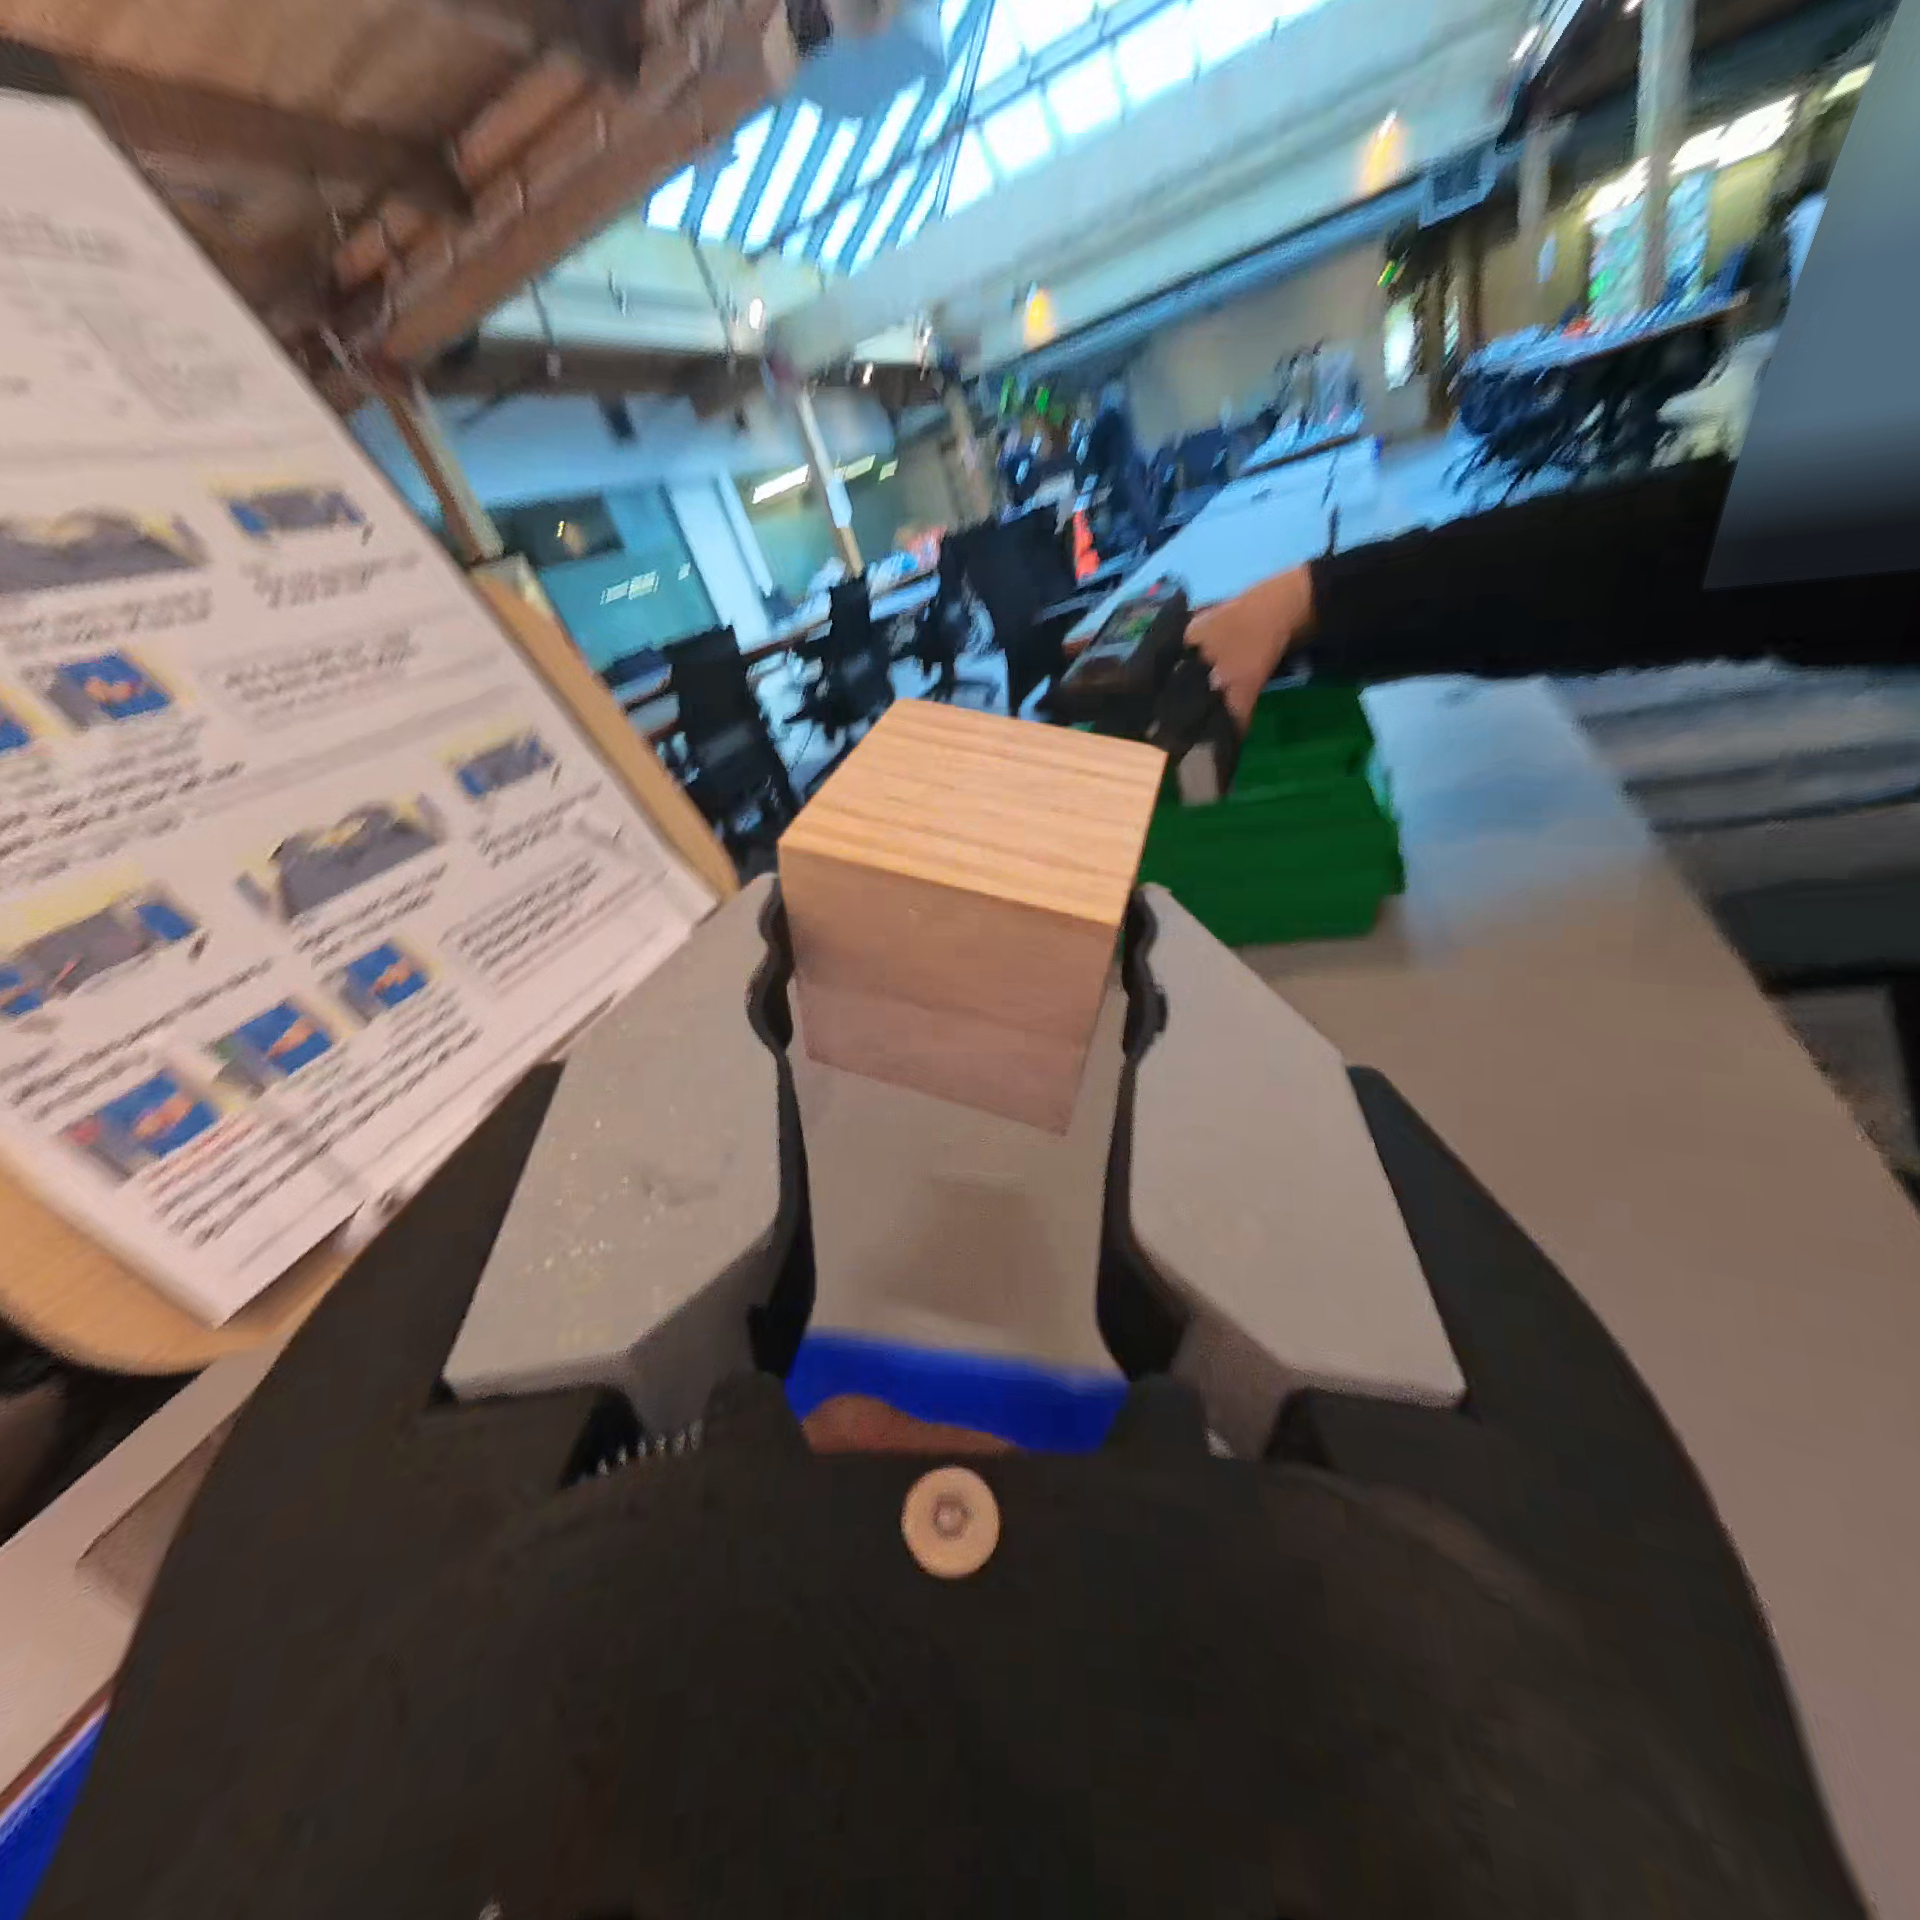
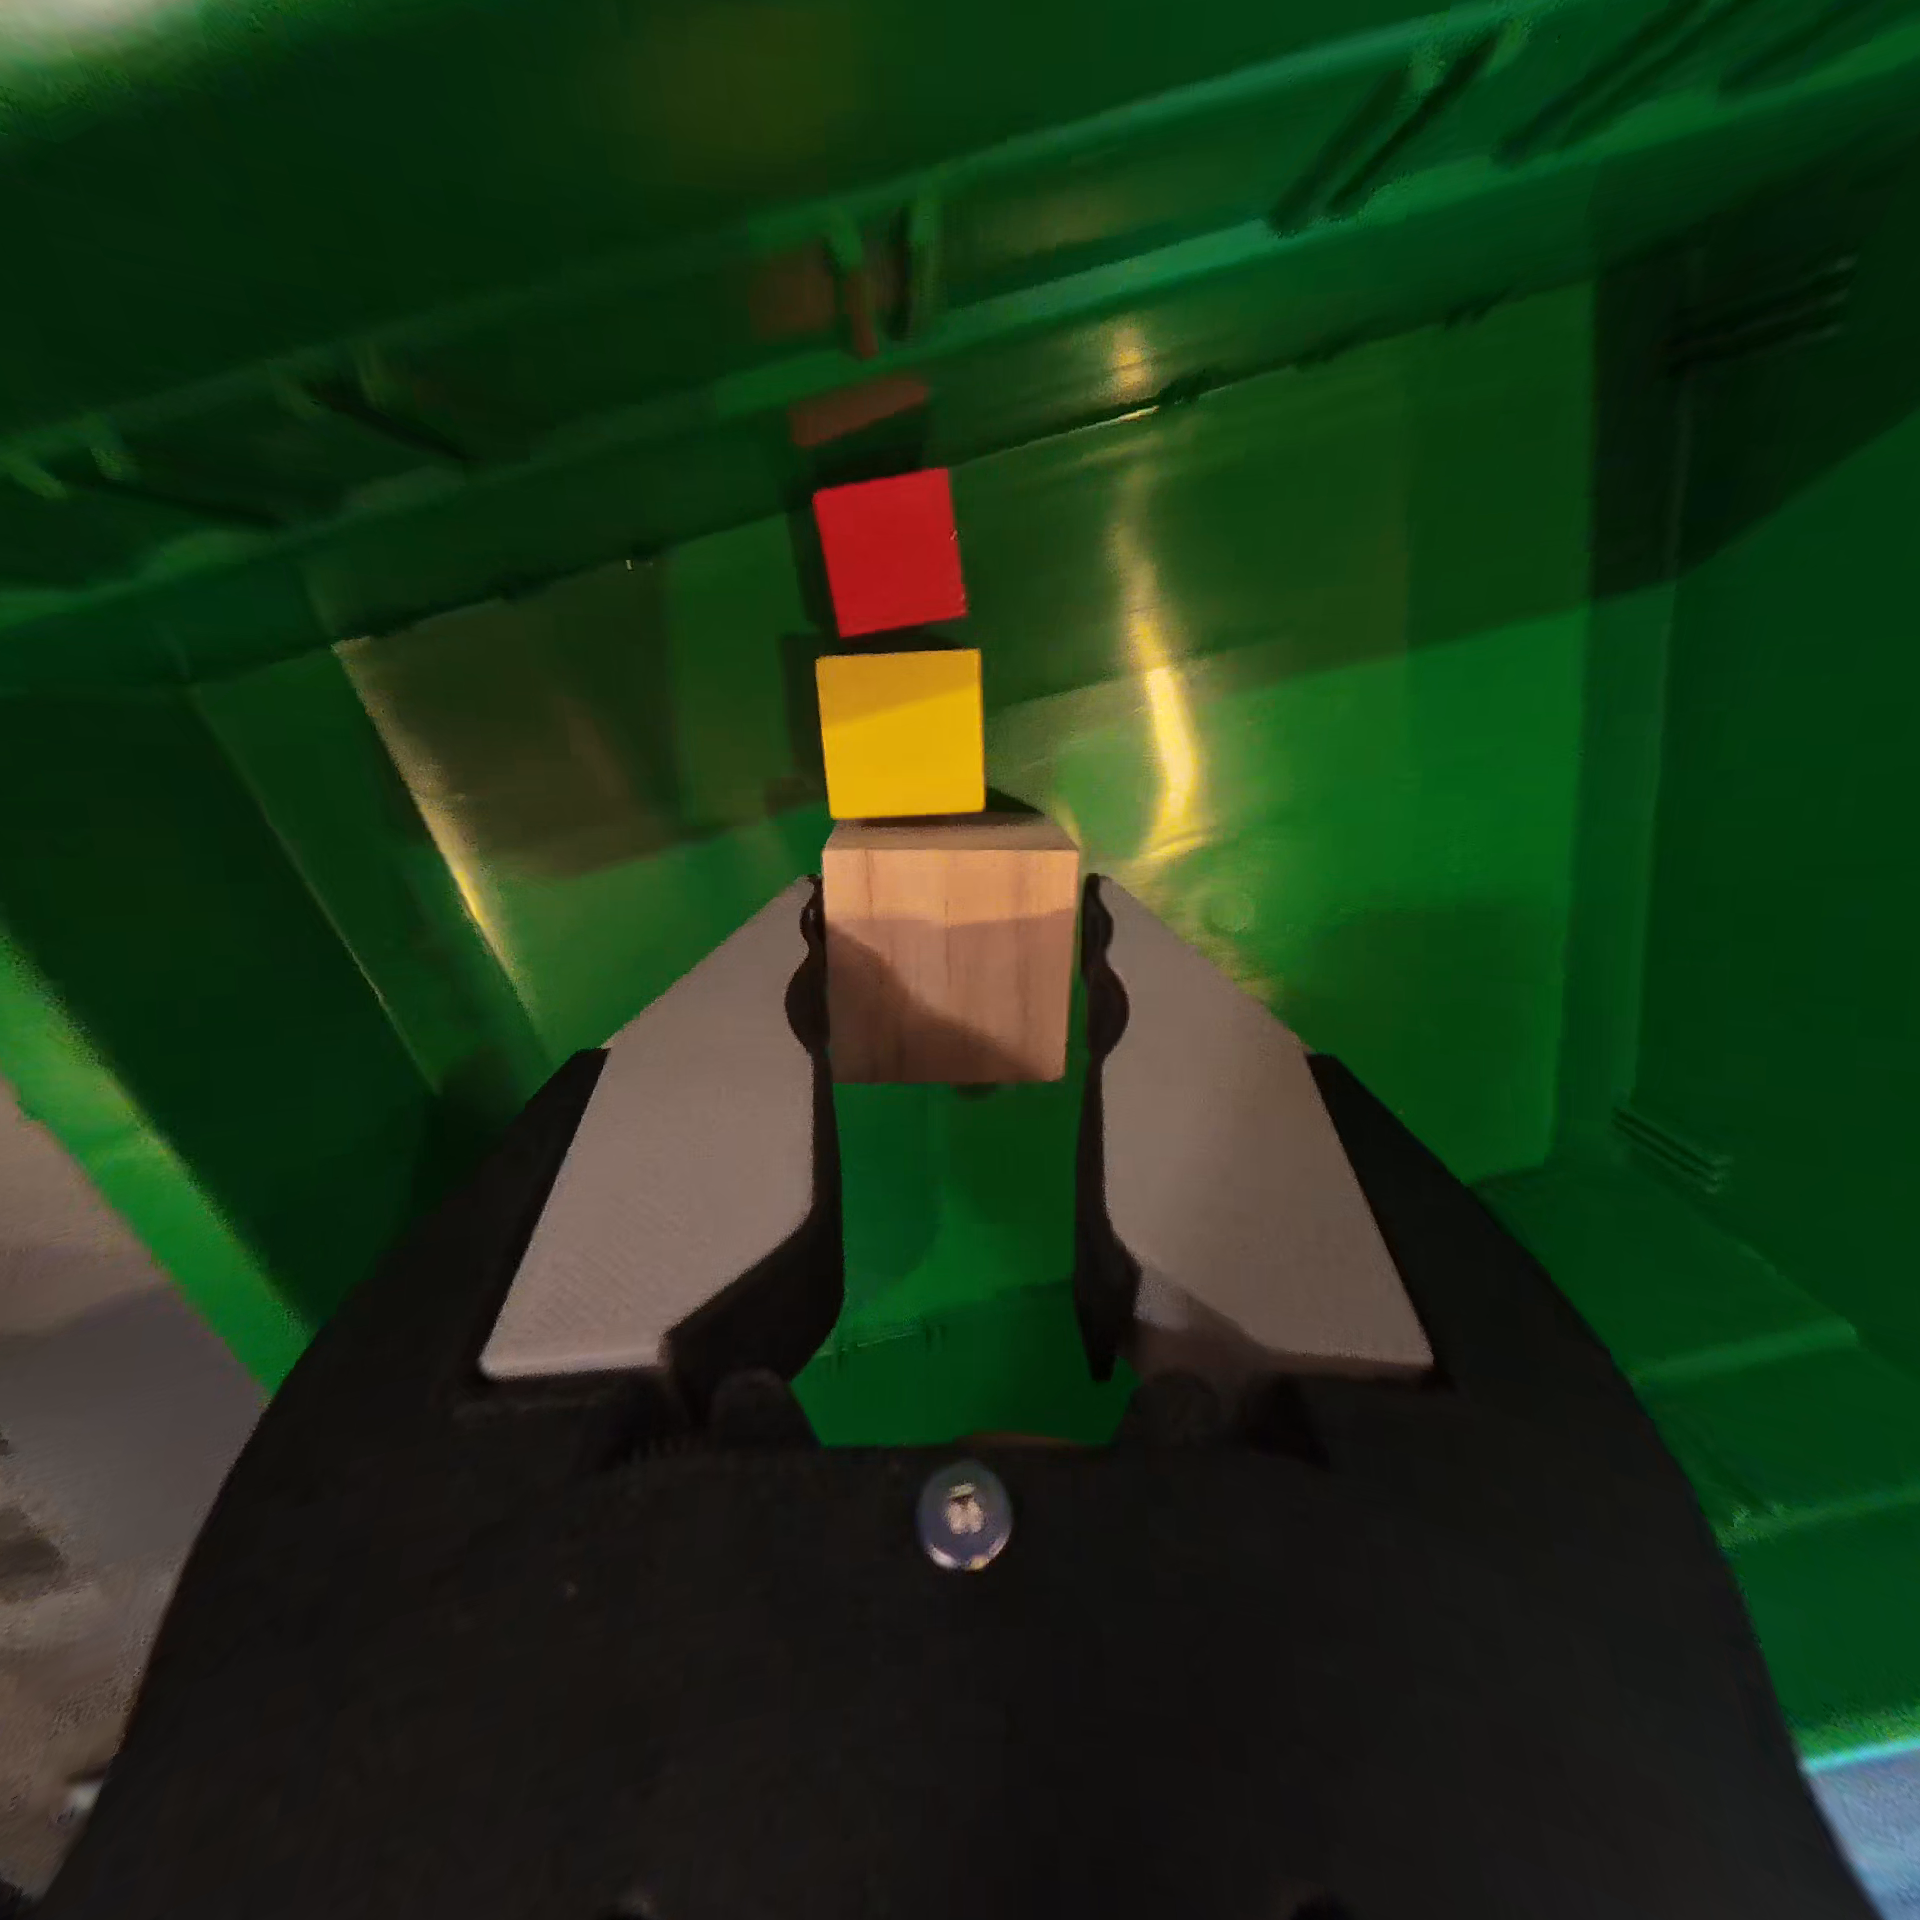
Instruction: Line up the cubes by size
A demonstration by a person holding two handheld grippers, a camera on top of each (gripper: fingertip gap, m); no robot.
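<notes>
My left gripper [image 1: 951, 914] is shut on a large plain wooden cube [image 1: 966, 831] and holds it tilted above the grey table [image 1: 1507, 1091]. My right gripper [image 2: 951, 894] is inside a green bin [image 2: 1455, 831], its fingers closed against both sides of a smaller plain wooden cube [image 2: 951, 966] low over the bin floor. Beyond that cube a yellow cube [image 2: 902, 732] and then a smaller red cube [image 2: 891, 551] stand in one line. The right gripper [image 1: 1143, 665], held by a hand [image 1: 1247, 634], also shows far off in the left wrist view, over the green bin [image 1: 1278, 862].
A printed sheet [image 1: 260, 779] on a wooden board leans at the left of the table. The bin's walls [image 2: 312, 831] close in on the right gripper on both sides. A blurred brown shape [image 2: 857, 410] lies beyond the red cube. Chairs and desks fill the background.
</notes>
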